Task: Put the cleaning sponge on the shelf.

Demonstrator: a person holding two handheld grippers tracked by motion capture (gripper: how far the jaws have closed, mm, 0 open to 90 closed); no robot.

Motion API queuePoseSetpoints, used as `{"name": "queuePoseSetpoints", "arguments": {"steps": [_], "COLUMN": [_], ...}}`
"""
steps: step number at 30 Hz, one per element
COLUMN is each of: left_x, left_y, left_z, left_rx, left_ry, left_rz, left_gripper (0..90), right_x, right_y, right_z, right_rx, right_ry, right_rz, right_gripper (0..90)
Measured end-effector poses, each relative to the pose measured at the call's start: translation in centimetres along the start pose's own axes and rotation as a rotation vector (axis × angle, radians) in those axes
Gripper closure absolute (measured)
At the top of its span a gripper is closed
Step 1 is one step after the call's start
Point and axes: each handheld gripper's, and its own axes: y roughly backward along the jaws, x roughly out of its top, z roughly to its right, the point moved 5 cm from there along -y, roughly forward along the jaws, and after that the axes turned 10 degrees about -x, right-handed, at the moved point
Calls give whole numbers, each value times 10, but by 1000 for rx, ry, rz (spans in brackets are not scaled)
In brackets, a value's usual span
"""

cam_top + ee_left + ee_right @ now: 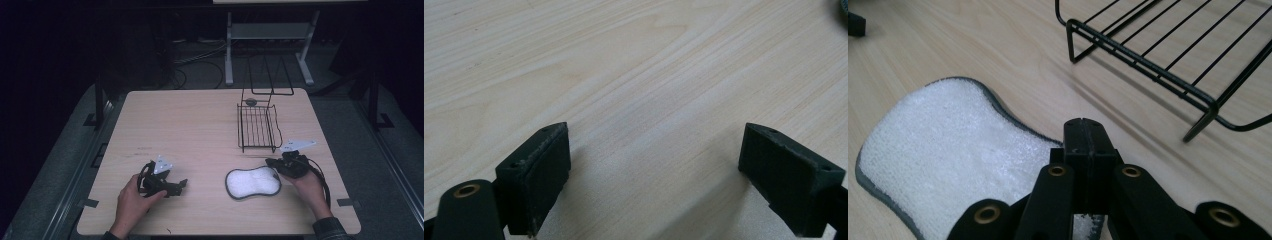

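Right gripper (1083, 137) clamps sponge (948, 145) edge; left gripper (654, 170) gapes over bare table (634, 75)

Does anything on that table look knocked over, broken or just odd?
Nothing stands out. The white pad lies flat on the table, the black wire rack stands upright behind it, and nothing is spilled. The right gripper has its jaws shut on the pad's edge; the left gripper is open above bare wood.

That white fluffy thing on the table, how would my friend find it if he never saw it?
Start at the wooden table and find the black wire rack toward its far right. Just in front of the rack, nearer the person, lies the white pad, its edge pinched in the right claw. It is the soft, peanut-shaped, grey-rimmed thing.
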Motion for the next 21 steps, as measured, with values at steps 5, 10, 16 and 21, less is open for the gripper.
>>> {"name": "queuePoseSetpoints", "arguments": {"steps": [5,10,16,21], "left_x": [0,0,0,0], "left_y": [0,0,0,0], "left_z": [0,0,0,0], "left_rx": [0,0,0,0], "left_ry": [0,0,0,0], "left_rz": [0,1,0,0], "left_gripper": [125,125,125,125], "right_x": [-7,-14,-23,-26], "right_y": [-6,-3,5,14], "right_z": [-2,1,4,-5], "right_rx": [-8,-17,-34,-9], "right_ry": [18,6,18,15], "right_rz": [-38,-54,-62,-45], "right_gripper": [899,899,899,899]}}
